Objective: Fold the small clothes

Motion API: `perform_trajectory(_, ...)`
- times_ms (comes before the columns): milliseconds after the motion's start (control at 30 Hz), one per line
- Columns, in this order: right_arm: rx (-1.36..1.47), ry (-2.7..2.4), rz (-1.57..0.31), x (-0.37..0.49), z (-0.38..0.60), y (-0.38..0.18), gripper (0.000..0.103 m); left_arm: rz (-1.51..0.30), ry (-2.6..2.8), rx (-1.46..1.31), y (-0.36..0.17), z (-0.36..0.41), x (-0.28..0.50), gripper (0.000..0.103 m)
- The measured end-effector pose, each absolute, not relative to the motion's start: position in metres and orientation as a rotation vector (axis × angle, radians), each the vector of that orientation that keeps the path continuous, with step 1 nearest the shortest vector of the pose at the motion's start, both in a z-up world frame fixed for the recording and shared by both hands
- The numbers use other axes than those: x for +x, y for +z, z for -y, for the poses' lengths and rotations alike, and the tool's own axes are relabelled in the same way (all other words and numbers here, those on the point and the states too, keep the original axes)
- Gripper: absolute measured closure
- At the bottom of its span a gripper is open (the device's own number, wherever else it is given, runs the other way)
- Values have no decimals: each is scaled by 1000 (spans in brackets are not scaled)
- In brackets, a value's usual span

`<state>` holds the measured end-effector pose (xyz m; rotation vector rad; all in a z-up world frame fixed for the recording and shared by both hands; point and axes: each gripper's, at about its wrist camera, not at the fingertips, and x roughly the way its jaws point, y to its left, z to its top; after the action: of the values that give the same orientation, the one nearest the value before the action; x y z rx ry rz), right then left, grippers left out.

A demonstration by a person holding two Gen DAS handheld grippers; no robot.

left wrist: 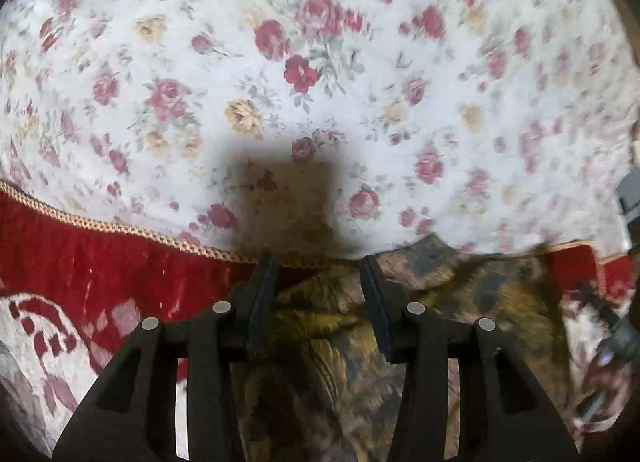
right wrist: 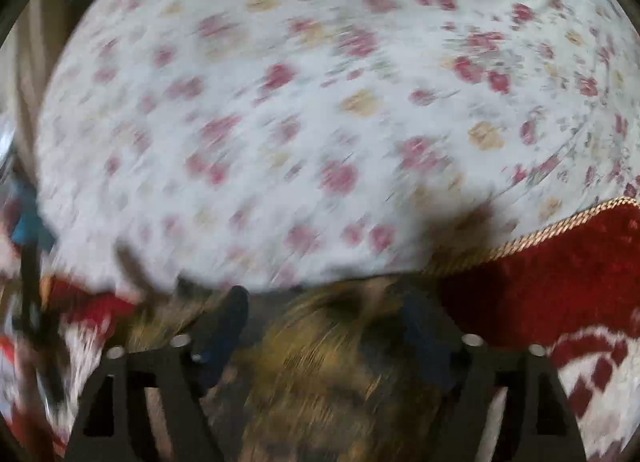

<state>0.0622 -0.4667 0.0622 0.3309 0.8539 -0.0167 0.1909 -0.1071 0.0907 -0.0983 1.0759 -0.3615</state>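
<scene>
- A white bedsheet (left wrist: 320, 61) printed with red and yellow roses fills the background in both views, spread flat and wide.
- Nearer the cameras a red velvet cover (left wrist: 100, 262) is laid, edged with gold braided trim (left wrist: 120, 227), with a white woven pattern lower down; the same cover is seen at the right of the right wrist view.
- The thing to be folded is a small olive and brown patterned garment (left wrist: 460, 294), bunched up on the red cover right at the sheet's edge, looking soft and a bit fuzzy.
- The left gripper (left wrist: 318, 294) is seen with its fingers spread apart, rumpled cloth lying between and under them; nothing looks pinched, though contact can't be ruled out.
- A dark blocky shadow is thrown on the sheet just ahead of that gripper.
- At the far right edge of the left view a bit of grey hardware is glimpsed, probably the other tool, but that's a guess.
- The right gripper (right wrist: 324, 326) is also held wide, the garment (right wrist: 320, 374) sitting between its fingers; the whole view is smeared with blur, so details are shaky.
- Step-wise, it looks like the start: garment crumpled, neither tool holding it.
- Next, an edge or corner would need to be found and nipped on each side, then pulled flat onto the sheet.
</scene>
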Motion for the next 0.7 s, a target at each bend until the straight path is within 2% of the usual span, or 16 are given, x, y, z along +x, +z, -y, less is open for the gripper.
perform_trajectory(133, 236, 193, -954, 48, 414, 47, 22, -1087, -370, -42, 92, 86, 147, 60)
perform_trajectory(233, 145, 330, -992, 75, 350, 33, 25, -1109, -325, -35, 84, 71, 109, 60)
perform_trajectory(300, 80, 425, -1049, 105, 304, 22, 35, -1138, -338, -77, 77, 63, 87, 60)
perform_trajectory(333, 57, 458, -1091, 118, 285, 14, 45, -1156, -340, -103, 73, 61, 76, 60)
perform_trajectory(367, 39, 504, -1149, 133, 263, 2, 51, -1176, -347, -122, 67, 60, 67, 60)
perform_trajectory(533, -77, 529, -1170, 190, 200, -17, 49, -1226, -376, -115, 42, 60, 44, 60)
perform_trajectory(700, 170, 224, -973, 236, 239, 5, 49, -1226, -428, -144, 39, 55, 45, 60)
